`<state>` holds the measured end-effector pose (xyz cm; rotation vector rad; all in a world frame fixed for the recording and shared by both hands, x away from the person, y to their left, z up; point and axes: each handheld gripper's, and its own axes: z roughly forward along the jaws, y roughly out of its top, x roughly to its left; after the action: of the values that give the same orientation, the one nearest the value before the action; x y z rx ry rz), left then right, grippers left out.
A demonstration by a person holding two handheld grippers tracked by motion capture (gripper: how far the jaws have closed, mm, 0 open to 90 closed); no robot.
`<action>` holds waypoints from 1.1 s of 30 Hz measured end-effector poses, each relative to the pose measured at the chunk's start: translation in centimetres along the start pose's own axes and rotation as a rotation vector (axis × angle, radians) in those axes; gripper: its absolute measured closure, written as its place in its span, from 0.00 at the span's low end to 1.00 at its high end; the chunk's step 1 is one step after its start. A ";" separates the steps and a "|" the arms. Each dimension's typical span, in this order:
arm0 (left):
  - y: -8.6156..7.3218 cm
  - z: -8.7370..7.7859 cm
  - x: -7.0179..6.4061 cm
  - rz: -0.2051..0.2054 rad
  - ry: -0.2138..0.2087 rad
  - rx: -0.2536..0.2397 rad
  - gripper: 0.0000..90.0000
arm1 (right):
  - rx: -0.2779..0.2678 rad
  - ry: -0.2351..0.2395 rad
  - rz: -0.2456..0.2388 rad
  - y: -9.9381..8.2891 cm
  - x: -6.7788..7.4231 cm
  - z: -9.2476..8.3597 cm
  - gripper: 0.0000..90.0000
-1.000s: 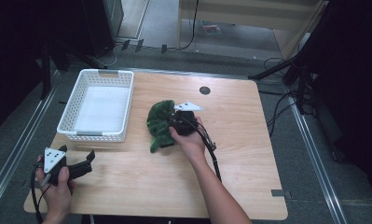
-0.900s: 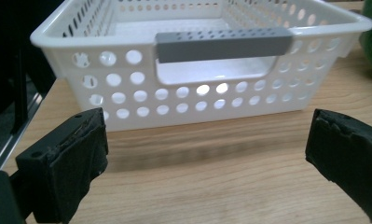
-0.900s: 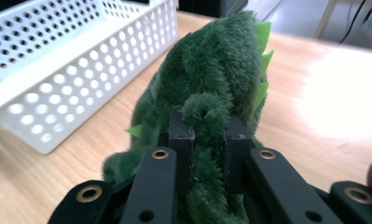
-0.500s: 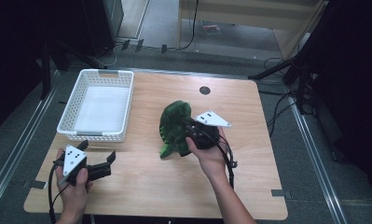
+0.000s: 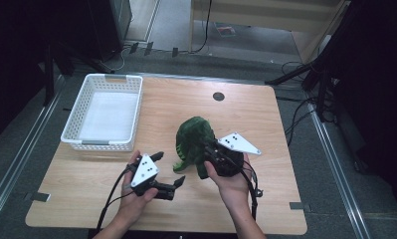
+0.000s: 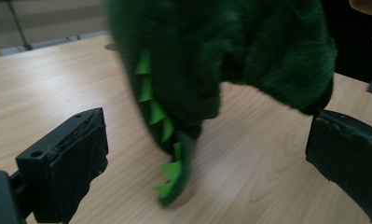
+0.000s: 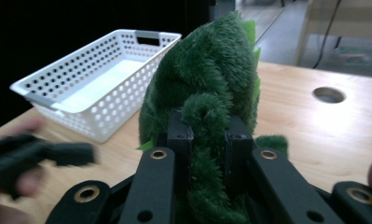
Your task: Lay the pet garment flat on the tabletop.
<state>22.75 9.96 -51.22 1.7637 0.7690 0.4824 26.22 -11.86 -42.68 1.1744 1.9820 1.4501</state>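
The table (image 5: 265, 114) carries a white perforated basket (image 5: 104, 112) at its far left, which looks to hold no toy or other loose item, and a green plush dinosaur (image 5: 192, 142) near the table's middle, well apart from the basket. The plush is raised by its upper body, with its spiked tail (image 6: 167, 154) hanging down to touch or nearly touch the wood. The right gripper (image 7: 207, 140) has its jaws pinching a fold of the green pile between them; the grasp appears secure. The left gripper (image 5: 167, 169) sits just beside the plush on the near side, its jaws spread wide and holding nothing, the tail lying between them in the left gripper view. Assessment: pick-up is accomplished; if the basket is the destination, transfer and release remain outstanding.
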 end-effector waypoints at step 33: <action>1.3 -2.3 1.4 -0.091 -0.277 -0.135 0.93 | -0.064 -0.149 -0.010 1.1 1.7 -2.7 0.87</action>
<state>22.56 12.28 -49.36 1.6194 0.6033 0.2172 23.73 -11.87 -40.44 1.2063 1.8255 1.3687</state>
